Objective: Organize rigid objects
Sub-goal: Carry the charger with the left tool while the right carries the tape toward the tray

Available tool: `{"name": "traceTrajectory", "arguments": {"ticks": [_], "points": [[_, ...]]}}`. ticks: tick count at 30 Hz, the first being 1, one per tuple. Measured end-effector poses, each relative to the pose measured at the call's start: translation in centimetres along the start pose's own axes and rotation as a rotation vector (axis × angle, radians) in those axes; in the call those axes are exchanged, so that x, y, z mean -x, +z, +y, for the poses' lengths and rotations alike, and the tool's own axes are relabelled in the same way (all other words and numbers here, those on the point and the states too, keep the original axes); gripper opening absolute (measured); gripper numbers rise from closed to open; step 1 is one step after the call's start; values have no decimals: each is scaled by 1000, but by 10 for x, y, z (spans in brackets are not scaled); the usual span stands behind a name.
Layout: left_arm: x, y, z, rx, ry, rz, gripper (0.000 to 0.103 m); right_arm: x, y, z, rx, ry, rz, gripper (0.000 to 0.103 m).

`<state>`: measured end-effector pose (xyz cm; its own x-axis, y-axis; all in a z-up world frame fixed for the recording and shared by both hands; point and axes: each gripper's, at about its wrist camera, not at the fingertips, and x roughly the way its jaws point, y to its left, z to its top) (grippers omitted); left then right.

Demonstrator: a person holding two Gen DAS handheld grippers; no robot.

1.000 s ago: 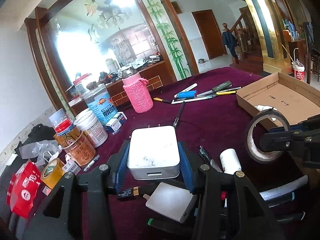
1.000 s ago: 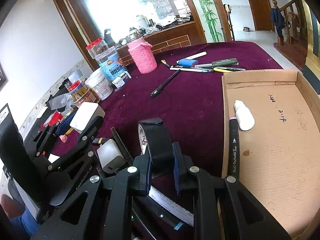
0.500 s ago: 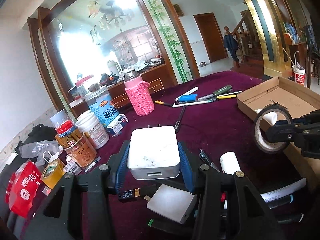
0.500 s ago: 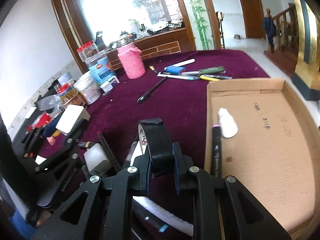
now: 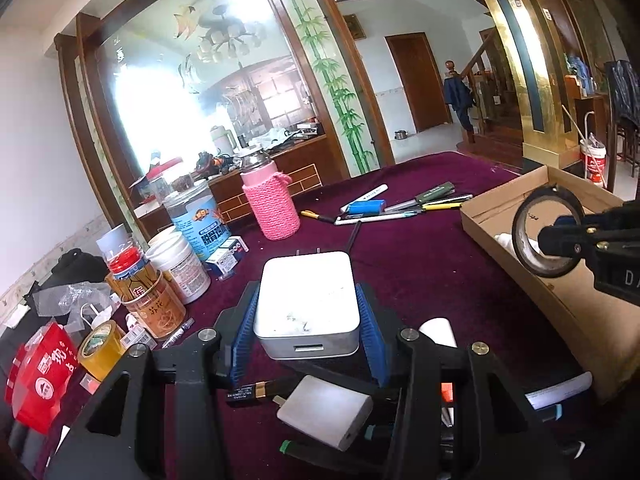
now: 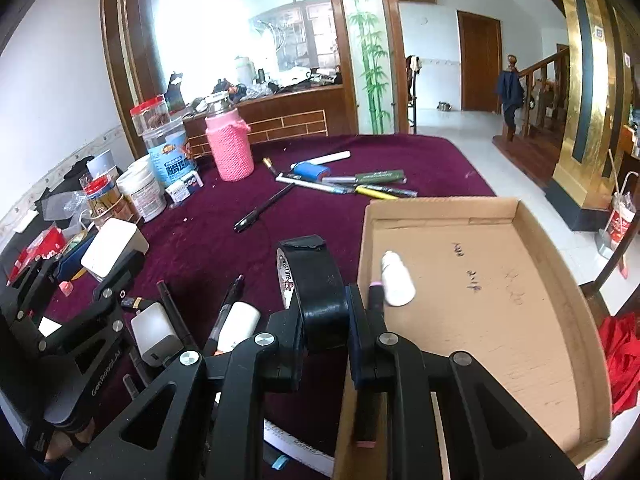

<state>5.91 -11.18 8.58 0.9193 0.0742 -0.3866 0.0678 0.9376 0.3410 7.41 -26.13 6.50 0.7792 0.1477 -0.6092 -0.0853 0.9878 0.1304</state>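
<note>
Two grippers are clamped: the left gripper [image 5: 306,316] on a white charger [image 5: 306,304]. The right gripper [image 6: 324,320] pinches a black tape roll [image 6: 314,280] at the cardboard box's [image 6: 560,272] near edge.

The left gripper [image 5: 307,322] squeezes a flat white charger block [image 5: 307,302]. The right gripper [image 6: 325,320] pinches a round black tape roll [image 6: 314,280], tipped downward.

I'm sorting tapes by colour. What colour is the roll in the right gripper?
Black tape roll, clearest in the right wrist view.

bottle [image 6: 396,282] in cardboard tray [image 6: 560,264]; pens [image 6: 352,182] behind tray; jars [image 6: 140,196] far left
</note>
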Motion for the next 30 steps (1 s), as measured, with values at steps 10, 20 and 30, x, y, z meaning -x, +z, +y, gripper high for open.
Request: {"name": "traceTrajectory", "arguments": {"ticks": [10,20,30], "points": [[10,13,-15,0,-39,7,45,8,3,-3,-1,-19,-29,16],[21,28,-39,-5,-71,-11,45,14,6,-18,-43,-42,-42,16],[26,53,-79,29,-211,34,45,18,16,-93,-258,-88,-33,16]]}}
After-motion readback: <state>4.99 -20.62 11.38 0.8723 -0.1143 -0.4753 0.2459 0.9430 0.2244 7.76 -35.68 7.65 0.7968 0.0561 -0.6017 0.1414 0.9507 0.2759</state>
